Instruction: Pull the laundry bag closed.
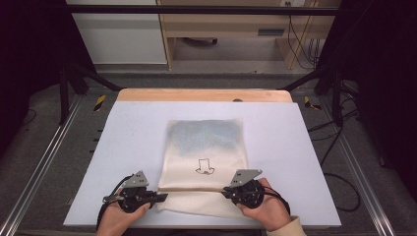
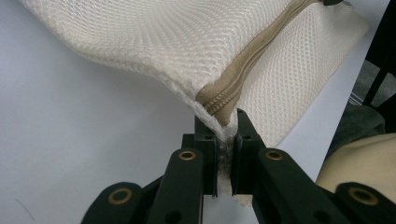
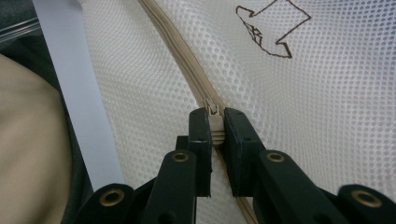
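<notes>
Cream mesh bag (image 1: 204, 147) lies flat mid-tabletop (image 1: 133, 147), zipper (image 1: 189, 189) running along its near edge between both grippers. Left gripper (image 2: 223, 135) has its fingers clamped on the bag corner at the zipper's end, lifting it slightly off the surface. Right gripper (image 3: 214, 122) has its fingers pinched tight on the zipper slider (image 3: 213, 119), with a drawn arrow mark (image 3: 271, 28) on the mesh just beyond.

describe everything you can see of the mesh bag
The mesh bag is cream netting, flat on the white table, with a tan zipper along its near edge and a small dark outline drawing. The left claw pinches its corner at the zipper's end; the right claw grips the zipper pull.
</notes>
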`<state>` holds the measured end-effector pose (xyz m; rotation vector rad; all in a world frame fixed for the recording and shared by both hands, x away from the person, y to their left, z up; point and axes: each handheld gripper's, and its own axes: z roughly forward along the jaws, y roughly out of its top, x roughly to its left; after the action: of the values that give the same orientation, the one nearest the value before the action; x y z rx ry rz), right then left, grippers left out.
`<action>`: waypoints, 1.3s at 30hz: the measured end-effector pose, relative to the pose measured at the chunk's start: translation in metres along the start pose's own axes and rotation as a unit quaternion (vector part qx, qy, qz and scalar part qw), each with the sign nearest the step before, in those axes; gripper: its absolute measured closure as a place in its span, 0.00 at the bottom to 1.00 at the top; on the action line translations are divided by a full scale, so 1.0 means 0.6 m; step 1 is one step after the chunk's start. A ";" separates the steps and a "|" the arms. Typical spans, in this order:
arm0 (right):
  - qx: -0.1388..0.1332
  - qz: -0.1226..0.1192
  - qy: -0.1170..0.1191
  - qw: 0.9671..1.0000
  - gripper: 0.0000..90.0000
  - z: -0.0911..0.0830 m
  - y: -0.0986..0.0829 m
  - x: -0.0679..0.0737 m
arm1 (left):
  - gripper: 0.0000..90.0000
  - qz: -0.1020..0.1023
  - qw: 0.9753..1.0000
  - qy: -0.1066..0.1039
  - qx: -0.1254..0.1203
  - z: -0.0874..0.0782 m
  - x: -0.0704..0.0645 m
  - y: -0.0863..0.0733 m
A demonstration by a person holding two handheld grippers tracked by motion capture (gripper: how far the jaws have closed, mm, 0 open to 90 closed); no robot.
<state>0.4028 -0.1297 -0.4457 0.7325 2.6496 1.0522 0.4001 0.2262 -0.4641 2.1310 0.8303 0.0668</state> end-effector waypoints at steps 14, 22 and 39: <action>0.001 0.009 -0.003 1.000 0.91 -0.005 -0.010 -0.005 | 0.93 0.000 1.000 0.003 -0.002 -0.003 0.001 -0.001; -0.002 0.024 -0.011 1.000 0.91 -0.013 -0.022 -0.013 | 0.93 0.000 1.000 0.005 -0.003 -0.004 0.002 0.000; -0.001 0.038 -0.025 0.999 0.91 -0.025 -0.040 -0.018 | 0.93 0.004 1.000 0.011 -0.001 -0.003 0.000 -0.001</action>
<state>0.3977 -0.1589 -0.4513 0.8534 2.5963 1.0415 0.3992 0.2277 -0.4630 2.1345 0.8342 0.0943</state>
